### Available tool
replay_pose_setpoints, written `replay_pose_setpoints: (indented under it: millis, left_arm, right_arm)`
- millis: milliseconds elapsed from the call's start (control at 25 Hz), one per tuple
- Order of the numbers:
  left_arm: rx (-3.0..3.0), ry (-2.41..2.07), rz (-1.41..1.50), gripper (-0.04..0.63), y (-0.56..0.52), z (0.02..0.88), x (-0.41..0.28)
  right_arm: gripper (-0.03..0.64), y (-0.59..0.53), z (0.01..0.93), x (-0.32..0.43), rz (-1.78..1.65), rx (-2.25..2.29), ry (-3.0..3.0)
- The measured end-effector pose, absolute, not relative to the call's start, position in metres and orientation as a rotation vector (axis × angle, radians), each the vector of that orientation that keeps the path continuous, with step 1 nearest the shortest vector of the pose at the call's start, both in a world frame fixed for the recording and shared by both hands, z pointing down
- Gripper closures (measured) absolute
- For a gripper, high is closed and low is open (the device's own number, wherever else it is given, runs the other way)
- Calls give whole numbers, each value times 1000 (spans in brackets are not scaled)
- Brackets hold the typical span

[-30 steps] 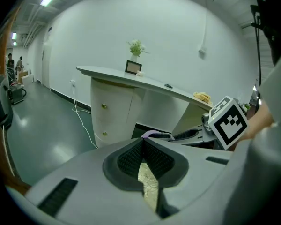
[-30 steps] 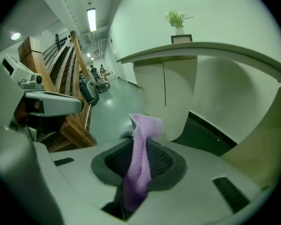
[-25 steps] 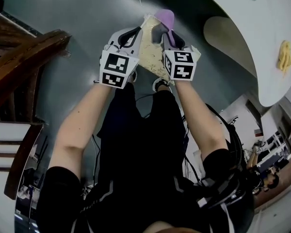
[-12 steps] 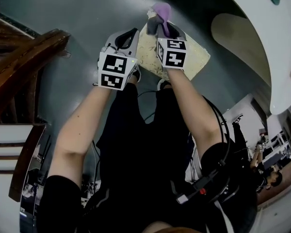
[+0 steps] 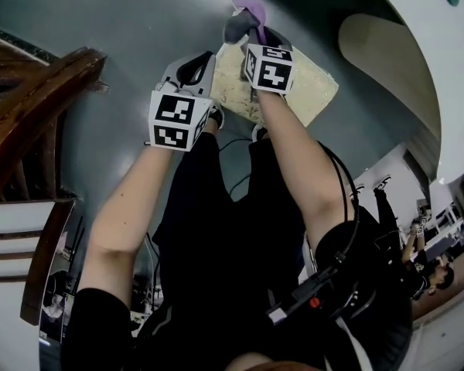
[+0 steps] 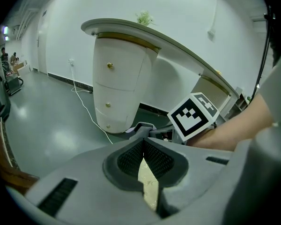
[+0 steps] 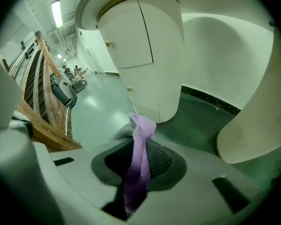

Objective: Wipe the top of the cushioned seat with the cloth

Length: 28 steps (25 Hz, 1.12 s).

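A cream patterned seat cushion (image 5: 298, 83) is held up above the grey floor, in front of the person's legs. My left gripper (image 5: 206, 59) is shut on its left edge; in the left gripper view that yellowish edge (image 6: 148, 184) sits pinched between the jaws (image 6: 143, 148). My right gripper (image 5: 245, 28) hovers over the cushion's far end, shut on a purple cloth (image 5: 252, 8). In the right gripper view the cloth (image 7: 141, 130) sticks out past the shut jaws (image 7: 139, 156) and hangs back between them.
A dark wooden rail (image 5: 31, 107) stands at the left. A white curved counter (image 5: 429, 60) with a beige panel (image 5: 379, 49) runs along the right. A white rounded cabinet (image 6: 122, 78) stands ahead, and a white cable (image 6: 84, 104) trails over the floor.
My right gripper has moved left and farther away with the purple cloth. The cushion has swung to lie broader beneath it. My left gripper has shifted slightly left, still shut on the edge.
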<state>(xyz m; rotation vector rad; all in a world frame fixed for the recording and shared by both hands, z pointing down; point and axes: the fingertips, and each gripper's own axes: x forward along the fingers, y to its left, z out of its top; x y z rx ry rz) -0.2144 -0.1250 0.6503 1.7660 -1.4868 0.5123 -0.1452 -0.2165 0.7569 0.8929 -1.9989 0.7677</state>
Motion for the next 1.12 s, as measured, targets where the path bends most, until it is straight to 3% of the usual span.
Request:
replay_pose_setpoints:
  millis: [1120]
  left_arm:
    - [1803,-1427,581,591,-124,659,-101]
  right_arm:
    - [537,-199,757,-1,651,925,-1948]
